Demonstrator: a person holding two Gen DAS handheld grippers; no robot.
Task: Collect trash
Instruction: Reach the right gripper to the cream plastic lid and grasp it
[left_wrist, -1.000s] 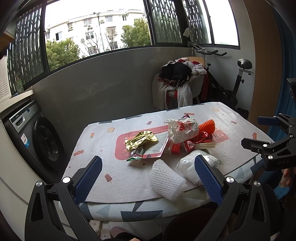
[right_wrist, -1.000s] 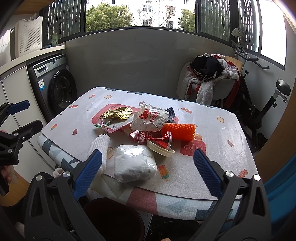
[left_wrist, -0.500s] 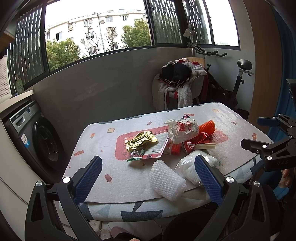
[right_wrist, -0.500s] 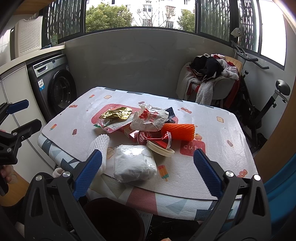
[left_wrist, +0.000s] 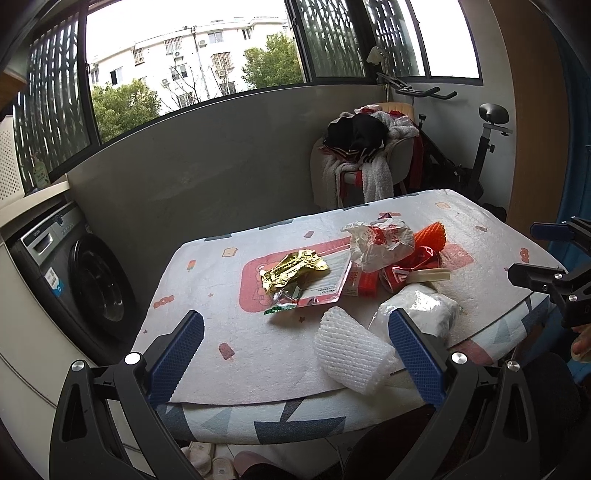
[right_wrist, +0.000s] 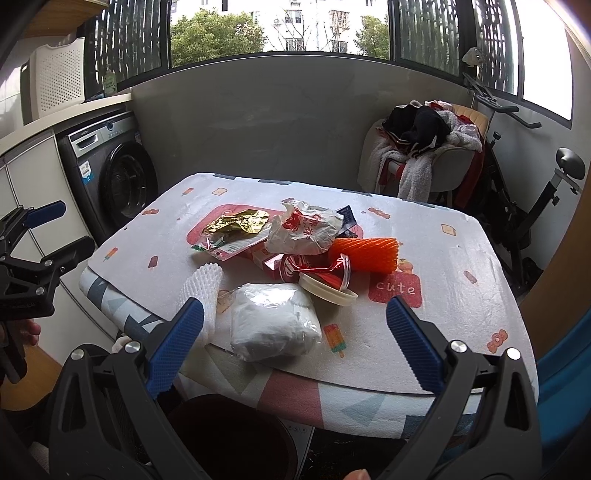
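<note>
Trash lies in a pile on the table (left_wrist: 207, 343): a gold foil wrapper (left_wrist: 291, 269), a crumpled white-and-red bag (left_wrist: 380, 243), an orange foam net (left_wrist: 430, 236), a white foam net (left_wrist: 351, 350) and a white plastic bag (left_wrist: 417, 310). The right wrist view shows the same gold wrapper (right_wrist: 236, 223), white plastic bag (right_wrist: 273, 325), orange net (right_wrist: 364, 253) and a cream lid (right_wrist: 327, 290). My left gripper (left_wrist: 295, 354) is open and empty at the table's front edge. My right gripper (right_wrist: 295, 347) is open and empty above the near edge.
A dark bin (right_wrist: 229, 435) stands under the table's near edge. A washing machine (left_wrist: 74, 280) is at the left. A chair piled with clothes (left_wrist: 362, 158) and an exercise bike (left_wrist: 476, 155) stand behind the table.
</note>
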